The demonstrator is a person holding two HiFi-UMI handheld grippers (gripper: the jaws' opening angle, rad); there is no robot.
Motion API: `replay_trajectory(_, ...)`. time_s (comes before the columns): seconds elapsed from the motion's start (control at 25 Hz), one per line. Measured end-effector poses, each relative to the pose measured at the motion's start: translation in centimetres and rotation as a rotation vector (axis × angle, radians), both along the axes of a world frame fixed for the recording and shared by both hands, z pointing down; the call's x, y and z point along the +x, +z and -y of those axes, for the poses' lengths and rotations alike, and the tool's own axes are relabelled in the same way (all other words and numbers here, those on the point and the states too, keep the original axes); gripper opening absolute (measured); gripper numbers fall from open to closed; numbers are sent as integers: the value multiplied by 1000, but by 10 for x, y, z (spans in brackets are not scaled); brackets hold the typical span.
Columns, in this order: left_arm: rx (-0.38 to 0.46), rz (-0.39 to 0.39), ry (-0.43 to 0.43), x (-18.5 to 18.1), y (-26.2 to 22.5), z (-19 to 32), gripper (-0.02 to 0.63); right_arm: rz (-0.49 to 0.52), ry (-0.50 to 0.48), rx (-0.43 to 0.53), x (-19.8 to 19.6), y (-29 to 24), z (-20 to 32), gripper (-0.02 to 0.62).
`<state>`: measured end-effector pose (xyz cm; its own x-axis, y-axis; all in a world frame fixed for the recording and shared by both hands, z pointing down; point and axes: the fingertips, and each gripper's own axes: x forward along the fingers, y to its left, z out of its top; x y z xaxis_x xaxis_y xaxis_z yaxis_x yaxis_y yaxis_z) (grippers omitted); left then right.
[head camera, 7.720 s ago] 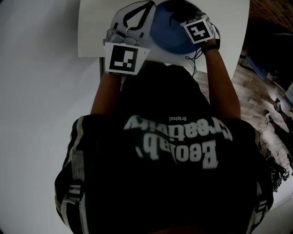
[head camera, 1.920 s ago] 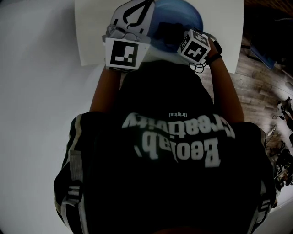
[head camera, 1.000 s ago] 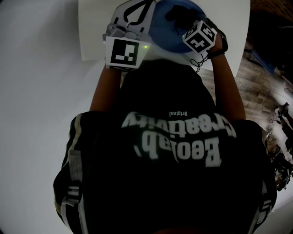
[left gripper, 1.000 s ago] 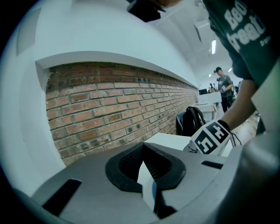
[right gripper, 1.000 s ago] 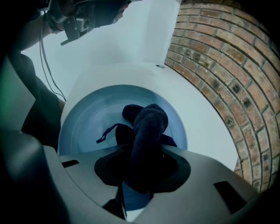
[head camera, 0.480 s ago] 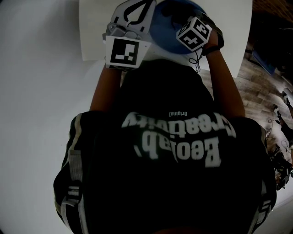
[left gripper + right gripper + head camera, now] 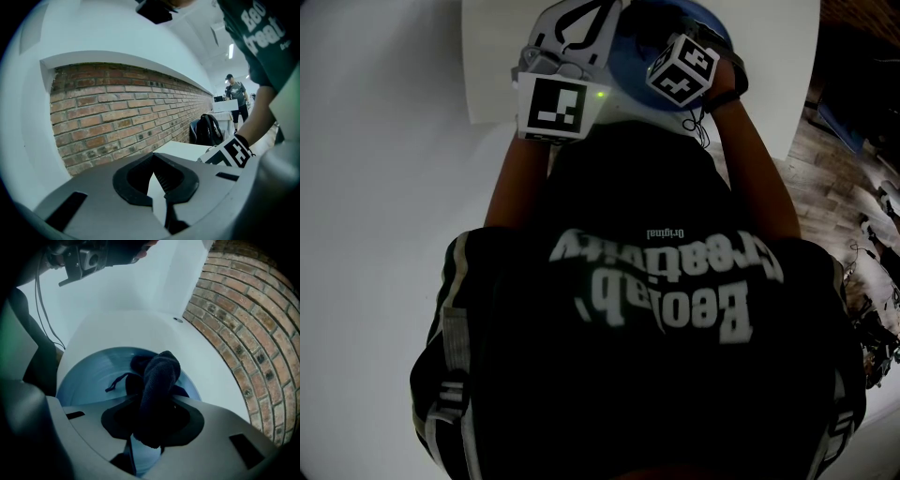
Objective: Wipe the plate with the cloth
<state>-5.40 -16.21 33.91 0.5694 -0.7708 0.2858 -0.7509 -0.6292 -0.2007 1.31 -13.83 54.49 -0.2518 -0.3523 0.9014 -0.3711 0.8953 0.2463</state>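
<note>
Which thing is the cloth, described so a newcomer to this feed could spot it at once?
Start at the white table by the brick wall, then find the round blue plate at its edge. The cloth is the dark navy knitted bundle pinched in the right tongs over that plate, the only dark, soft thing against pale blue and white.

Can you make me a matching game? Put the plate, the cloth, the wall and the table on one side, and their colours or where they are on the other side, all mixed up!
Things:
1. plate
2. cloth
3. wall
4. table

Clues:
A. red brick
B. blue
C. white
D. dark, pinched in the right claw

Right pairs: 1-B, 2-D, 3-A, 4-C.
</note>
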Motion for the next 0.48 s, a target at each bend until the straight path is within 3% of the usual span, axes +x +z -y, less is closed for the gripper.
replay_trajectory(0.48, 10, -5, 5, 7, -4, -3, 2, 101, -152, -54, -27, -3, -40, 114)
